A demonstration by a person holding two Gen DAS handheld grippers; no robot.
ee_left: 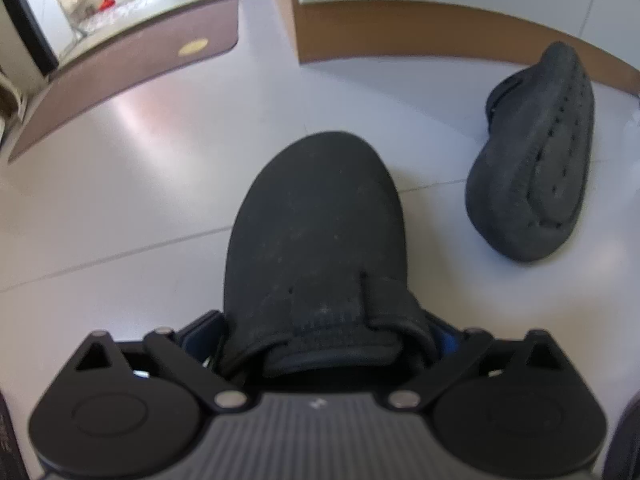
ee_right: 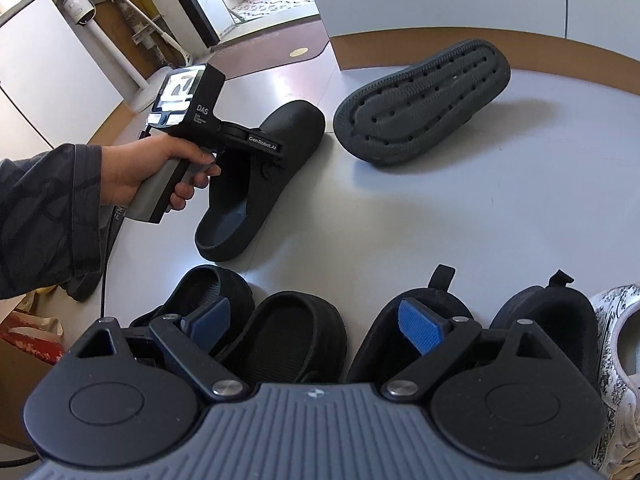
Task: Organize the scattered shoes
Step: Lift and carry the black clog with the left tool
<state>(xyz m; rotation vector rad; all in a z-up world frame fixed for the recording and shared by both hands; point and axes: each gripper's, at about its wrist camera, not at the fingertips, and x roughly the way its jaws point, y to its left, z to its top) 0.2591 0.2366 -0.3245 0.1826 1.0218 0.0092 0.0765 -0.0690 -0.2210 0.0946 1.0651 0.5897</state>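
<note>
1. At the left, a person's hand (ee_right: 152, 172) held the left gripper (ee_left: 324, 332), which pointed steeply down over the black clog (ee_right: 256, 184). The clog stood upright on the floor (ee_right: 440, 220), a little apart from the row of shoes.
2. The jaws stood wide, one on each side of the clog's strap. I could not tell if the pads (ee_left: 200, 332) already pressed on it.
3. I think the danger here was a weak hold. The upper is broad and soft, so the clog could twist or slip out when lifted, and fall against the row.
4. Further right, the grey slide (ee_right: 420, 104) lay tipped with its sole showing, near the wall. It must be turned over, and a careless push could send it sliding away.
5. Nearest to me, the right gripper (ee_right: 316, 322) hung wide and empty just above the row. One finger was over the open slipper (ee_right: 208, 292) and the other over a black sneaker (ee_right: 436, 304), with a second clog (ee_right: 288, 332) between.
6. If it went lower, its fingers could catch inside these shoes and disturb the tidy row, including the white patterned shoe (ee_right: 616, 340) at the far right.
</note>
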